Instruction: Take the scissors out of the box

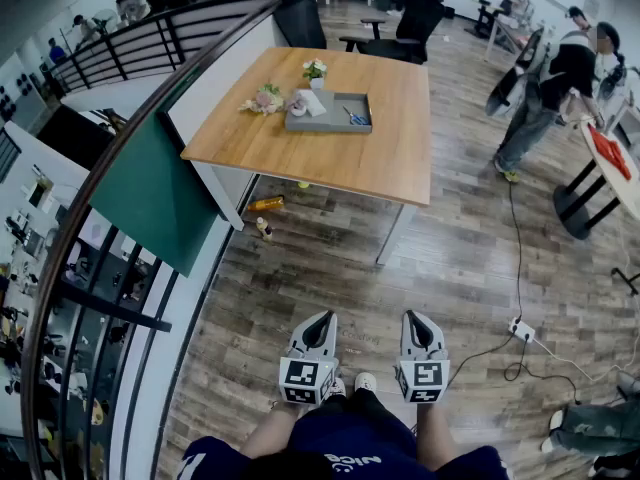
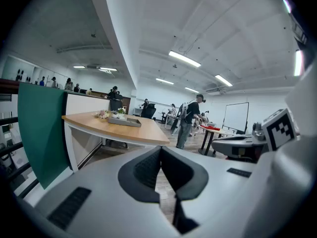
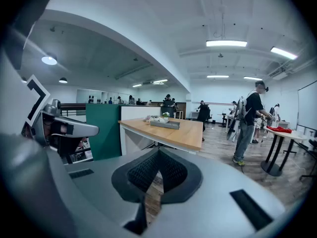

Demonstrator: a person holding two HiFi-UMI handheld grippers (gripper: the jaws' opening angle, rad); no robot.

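Left tongs, right tongs: closed, empty | blue-handled scissors inside grey rectangular box | mid wooden counter, clear of edges

White lettering is showing upside down on the person's dark garment at the head view's bottom edge; it is too small to be read with confidence. The left marker cube and right marker cube are showing square patterns only.
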